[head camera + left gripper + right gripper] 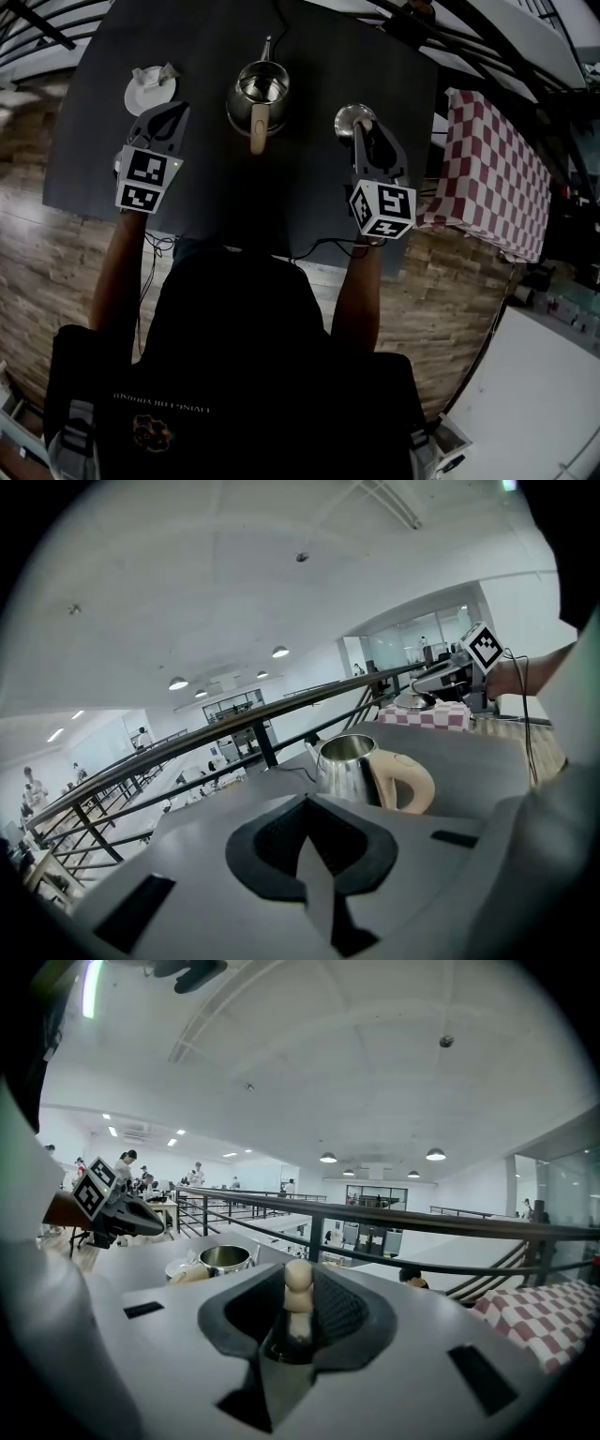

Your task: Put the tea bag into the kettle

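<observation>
Two grippers out over a dark table (pixel 103 178).

Head view: open kettle (pixel 260 89) at 12 o'clock, lidless, with its cream handle pointing back at the person. White saucer (pixel 131 96) at 10 o'clock of the kettle. A small pale tea bag (pixel 167 71) lies on its far rim. Left gripper (pixel 173 112) tips are just beside the saucer at its 4 o'clock. Right gripper (pixel 361 127) is at 3 o'clock of the kettle, with the steel lid (pixel 349 116) at its tips.

Left gripper view: jaws pressed together, nothing seen between them. Kettle ahead at 1 o'clock.

Right gripper view: jaws closed on the lid's cream knob (pixel 298 1283), which stands upright between the pads. Kettle and saucer at 10 o'clock.
</observation>
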Demonstrator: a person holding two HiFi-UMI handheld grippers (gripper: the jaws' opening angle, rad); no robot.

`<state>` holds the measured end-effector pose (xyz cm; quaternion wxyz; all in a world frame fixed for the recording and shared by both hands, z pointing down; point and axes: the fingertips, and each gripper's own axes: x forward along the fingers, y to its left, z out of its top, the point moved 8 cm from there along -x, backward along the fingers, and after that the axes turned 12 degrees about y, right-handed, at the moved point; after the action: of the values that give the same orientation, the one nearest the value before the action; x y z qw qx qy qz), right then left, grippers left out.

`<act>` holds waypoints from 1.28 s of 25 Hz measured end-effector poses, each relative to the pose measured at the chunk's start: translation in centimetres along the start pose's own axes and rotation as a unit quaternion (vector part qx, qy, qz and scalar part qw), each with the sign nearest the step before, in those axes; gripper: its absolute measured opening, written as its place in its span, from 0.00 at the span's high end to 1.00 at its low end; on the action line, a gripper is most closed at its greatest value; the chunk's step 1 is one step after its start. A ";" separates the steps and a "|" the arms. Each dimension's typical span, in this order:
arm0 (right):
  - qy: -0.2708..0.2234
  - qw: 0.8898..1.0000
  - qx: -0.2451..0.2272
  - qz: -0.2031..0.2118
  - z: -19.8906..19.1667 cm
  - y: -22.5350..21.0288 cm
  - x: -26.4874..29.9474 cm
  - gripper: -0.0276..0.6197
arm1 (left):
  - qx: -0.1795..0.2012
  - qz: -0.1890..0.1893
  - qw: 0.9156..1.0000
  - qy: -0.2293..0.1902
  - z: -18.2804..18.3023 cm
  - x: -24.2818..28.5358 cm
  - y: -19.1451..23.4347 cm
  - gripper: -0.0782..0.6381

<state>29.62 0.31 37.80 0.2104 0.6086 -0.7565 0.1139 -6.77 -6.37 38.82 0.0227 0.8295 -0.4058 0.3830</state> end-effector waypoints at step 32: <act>0.025 0.993 -0.080 0.084 7.5 13.0 11.4 0.80 | -0.096 0.037 0.994 0.024 -10.7 -4.8 10.1 0.88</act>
<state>13.76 -9.88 37.45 0.2670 0.5209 -0.8063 0.0854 -22.20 -6.25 40.50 0.0980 0.7985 -0.4704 0.3627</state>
